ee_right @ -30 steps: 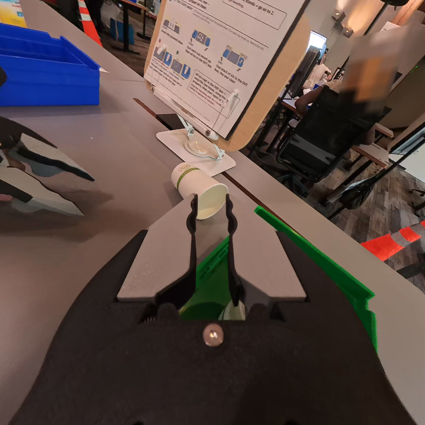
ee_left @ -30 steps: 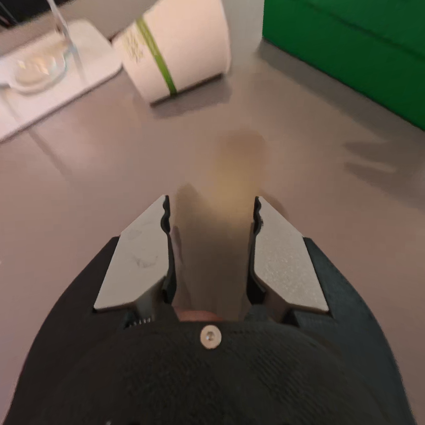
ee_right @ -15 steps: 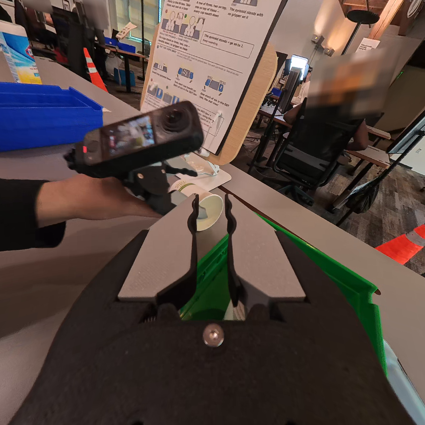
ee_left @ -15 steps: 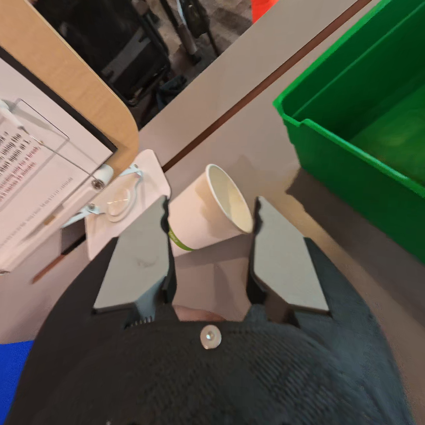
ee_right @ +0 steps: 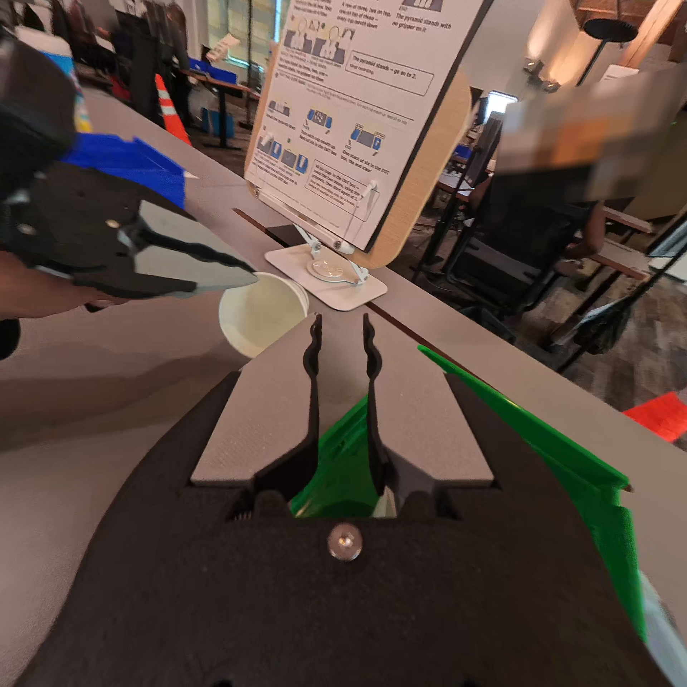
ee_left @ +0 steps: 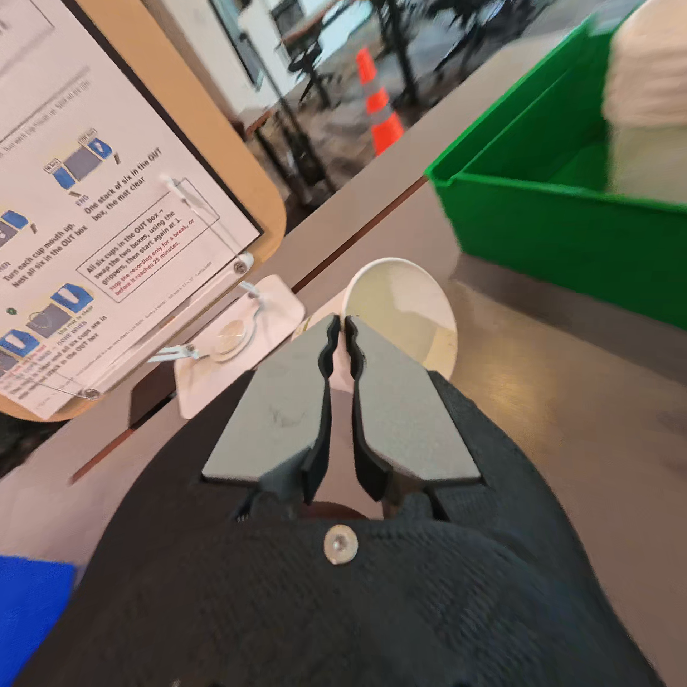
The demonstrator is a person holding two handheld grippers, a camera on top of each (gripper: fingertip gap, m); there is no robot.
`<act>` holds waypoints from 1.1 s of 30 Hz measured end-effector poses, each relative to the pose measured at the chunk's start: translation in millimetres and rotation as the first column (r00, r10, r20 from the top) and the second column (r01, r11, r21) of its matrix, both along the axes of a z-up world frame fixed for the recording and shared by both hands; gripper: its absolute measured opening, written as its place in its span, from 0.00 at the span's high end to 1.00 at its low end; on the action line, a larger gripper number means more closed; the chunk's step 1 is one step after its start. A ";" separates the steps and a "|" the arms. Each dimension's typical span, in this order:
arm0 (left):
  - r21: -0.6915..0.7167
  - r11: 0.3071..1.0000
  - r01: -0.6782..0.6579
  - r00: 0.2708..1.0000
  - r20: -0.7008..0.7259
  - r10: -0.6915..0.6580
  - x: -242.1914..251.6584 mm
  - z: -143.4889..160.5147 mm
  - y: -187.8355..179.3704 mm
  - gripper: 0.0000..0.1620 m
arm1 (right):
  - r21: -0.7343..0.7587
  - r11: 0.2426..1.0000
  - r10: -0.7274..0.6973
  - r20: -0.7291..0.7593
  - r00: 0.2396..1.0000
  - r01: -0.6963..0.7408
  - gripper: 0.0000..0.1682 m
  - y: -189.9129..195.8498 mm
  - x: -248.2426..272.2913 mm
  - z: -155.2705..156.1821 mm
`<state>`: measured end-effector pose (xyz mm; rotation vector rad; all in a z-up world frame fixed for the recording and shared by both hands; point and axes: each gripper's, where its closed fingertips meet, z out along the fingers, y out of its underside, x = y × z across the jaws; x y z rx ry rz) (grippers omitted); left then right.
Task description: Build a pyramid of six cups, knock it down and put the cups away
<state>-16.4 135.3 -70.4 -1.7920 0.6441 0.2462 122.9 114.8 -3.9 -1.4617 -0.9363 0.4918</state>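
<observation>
Paper cup (ee_left: pixel 399 312) is lying on the bench (ee_left: pixel 539 409) beside the green bin (ee_left: pixel 557 230); I am pinching its rim with left tongs (ee_left: pixel 342 323), right tongs (ee_right: pixel 340 321) idling slightly apart. Next: lifting it binward.

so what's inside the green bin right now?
In the left wrist view the green bin holds a blurred white stack of cups at its far end. The near wall hides the floor.

A white printed instruction sheet (ee_right: pixel 345 122) with black and red text and small blue diagrams stands on a tan wooden board (ee_left: pixel 208 122). That board rests in a white stand (ee_right: pixel 327 277) on the grey desk (ee_right: pixel 111 371). No other writing shows.
</observation>
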 end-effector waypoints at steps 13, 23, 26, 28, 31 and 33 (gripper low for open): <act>0.320 0.759 0.567 0.694 0.310 -0.650 2.3 62.4 -221.4 1.00 | -0.191 0.693 0.648 -0.260 0.716 -0.696 0.82 -101.4 -35.5 11.7; 0.405 0.652 0.641 0.629 0.209 -0.748 20.1 93.6 -254.8 1.00 | -0.285 0.577 0.753 -0.177 0.634 -0.765 0.79 -138.1 -61.3 -18.3; 0.425 0.638 0.643 0.630 0.181 -0.755 24.6 97.8 -255.4 1.00 | -0.325 0.515 0.762 -0.251 0.597 -0.793 0.77 -140.9 -58.5 -15.7; 0.430 0.633 0.644 0.631 0.169 -0.757 26.0 98.6 -255.4 1.00 | -0.351 0.444 0.782 -0.298 0.548 -0.824 0.76 -147.5 -56.0 -14.9; 0.442 0.632 0.637 0.635 0.165 -0.755 25.9 99.3 -253.7 1.00 | -0.365 0.382 0.798 -0.334 0.503 -0.849 0.80 -155.3 -57.0 -15.3; 0.446 0.642 0.623 0.649 0.164 -0.743 25.2 98.8 -250.0 1.00 | -0.382 0.310 0.827 -0.343 0.445 -0.871 0.90 -166.9 -55.2 -17.4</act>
